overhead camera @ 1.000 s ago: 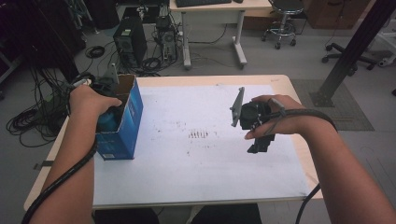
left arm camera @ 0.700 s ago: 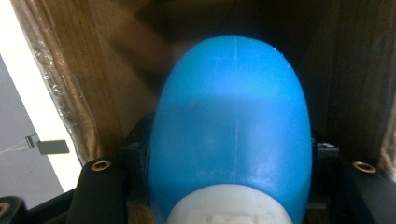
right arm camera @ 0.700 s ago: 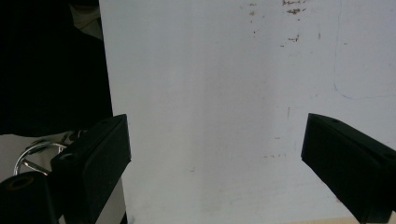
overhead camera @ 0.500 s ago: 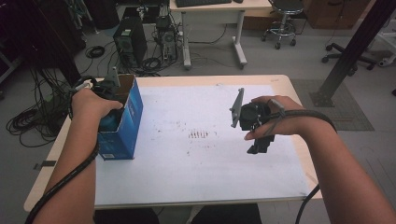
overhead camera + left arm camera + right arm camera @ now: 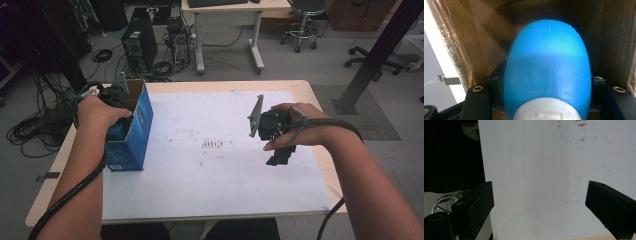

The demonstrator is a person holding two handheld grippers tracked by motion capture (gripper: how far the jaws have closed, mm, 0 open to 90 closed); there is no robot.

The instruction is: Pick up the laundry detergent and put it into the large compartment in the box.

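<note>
A blue cardboard box (image 5: 136, 131) stands open-topped at the left of the table. My left gripper (image 5: 547, 83) reaches down into it. Inside the brown walls of the box (image 5: 474, 42), its jaws are shut on a blue rounded bottle (image 5: 549, 60) with a white cap (image 5: 547, 112). The left hand (image 5: 97, 114) rests over the box's rim. At the right, my right gripper (image 5: 280, 156) hangs a little above the white sheet (image 5: 200, 175). Its jaws point down and toward me, and the right gripper (image 5: 539, 202) stands open with nothing between its black fingers (image 5: 477, 202).
The white sheet covers most of the wooden table (image 5: 55, 175) and carries small brown marks (image 5: 214, 145) at its middle. Beyond the table stand a computer tower (image 5: 136, 47), cables on the floor, a desk (image 5: 230, 7) and a stool (image 5: 302, 10).
</note>
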